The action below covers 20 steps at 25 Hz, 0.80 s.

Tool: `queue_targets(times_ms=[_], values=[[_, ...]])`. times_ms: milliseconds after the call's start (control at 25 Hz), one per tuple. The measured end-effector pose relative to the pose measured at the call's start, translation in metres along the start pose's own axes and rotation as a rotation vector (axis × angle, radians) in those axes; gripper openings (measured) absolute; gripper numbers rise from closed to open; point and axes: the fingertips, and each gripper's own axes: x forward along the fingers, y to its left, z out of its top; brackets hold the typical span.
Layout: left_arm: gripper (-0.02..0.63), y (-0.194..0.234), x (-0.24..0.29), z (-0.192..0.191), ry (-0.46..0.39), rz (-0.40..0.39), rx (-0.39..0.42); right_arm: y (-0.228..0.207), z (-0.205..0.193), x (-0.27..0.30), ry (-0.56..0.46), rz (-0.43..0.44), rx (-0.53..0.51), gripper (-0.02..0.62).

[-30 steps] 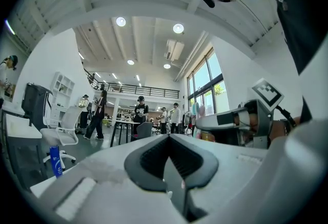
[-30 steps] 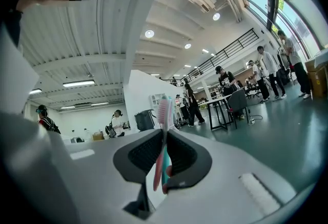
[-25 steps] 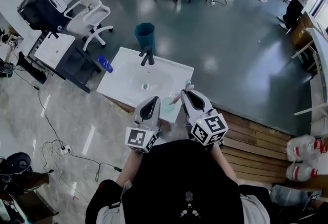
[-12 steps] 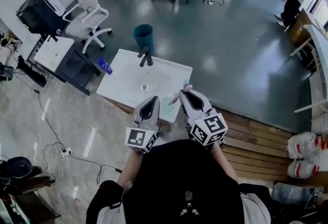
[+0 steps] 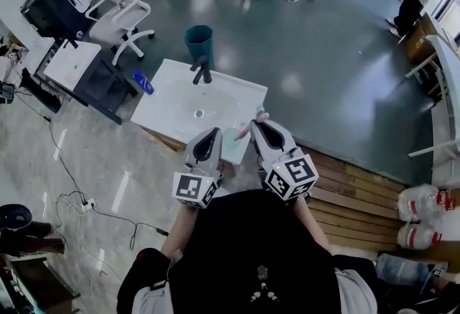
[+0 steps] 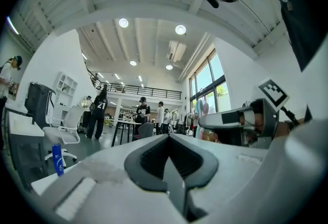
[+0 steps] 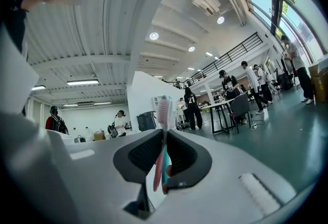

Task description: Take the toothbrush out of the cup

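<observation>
Bright hall, daylight plus ceiling lamps.
Ceiling lights (image 6: pixel 123 22) and tall windows (image 6: pixel 207 83) glare; the grey floor (image 5: pixel 293 86) shows a soft sheen; both gripper views bend and darken at the edges.

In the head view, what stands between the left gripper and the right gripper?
A pale green cup, seen in the head view, stands between the left gripper and the right gripper, which holds the toothbrush.
</observation>
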Motion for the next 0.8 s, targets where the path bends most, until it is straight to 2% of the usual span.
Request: queue_targets(times_ms=[800], values=[[0.002, -0.0087, 0.0015, -0.0059, 0.009, -0.002, 0.003, -0.0052, -0.0003, -0.0041, 0.001, 0.007, -0.004, 0.034]])
